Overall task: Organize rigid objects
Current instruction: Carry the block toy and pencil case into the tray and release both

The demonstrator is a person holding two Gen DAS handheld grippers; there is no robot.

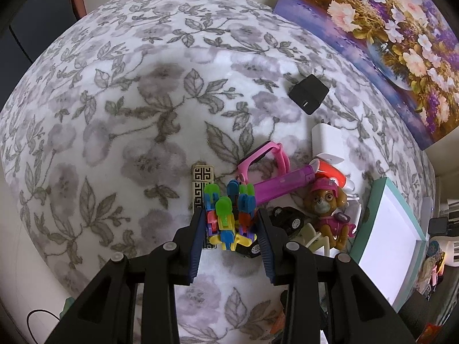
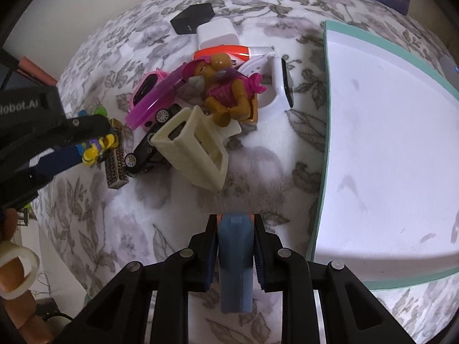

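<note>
Two handheld grippers point steeply down over a surface covered with a white cloth (image 1: 160, 91) printed with grey flowers and leaves.

The left gripper (image 1: 231, 226) is clamped on a bundle of small plastic building pieces (image 1: 229, 215) in green, blue, yellow, red and pink. Both pads press against the bundle's sides. In the right wrist view the left gripper (image 2: 94, 146) shows at the left edge, with yellow and purple pieces (image 2: 100, 146) poking out between its fingers. Just beneath it lies a narrow black-and-gold patterned bar (image 2: 116, 157).

The right gripper (image 2: 235, 226) is closed on a blue plastic object with an orange edge (image 2: 236, 258), held upright between its pads above the cloth.

A pile of toys lies between the grippers and the far edge. It holds a brown puppy figure in a pink outfit (image 2: 229, 91), a black toy car (image 2: 146, 152), a pink toy car (image 2: 149, 86), a translucent purple tube (image 2: 155, 100), a cream ribbed plastic frame (image 2: 195, 149), an orange-and-white tube (image 2: 226, 53) and a white smartwatch (image 2: 282, 86). Beyond the pile rest a white charger block (image 2: 218, 34) and a black charger block (image 2: 193, 17), touching each other.

A shallow white tray with a teal rim (image 2: 322, 143) sits to the right of the pile, near the right gripper. A floral painting (image 1: 387, 43) leans at the far right edge.
</note>
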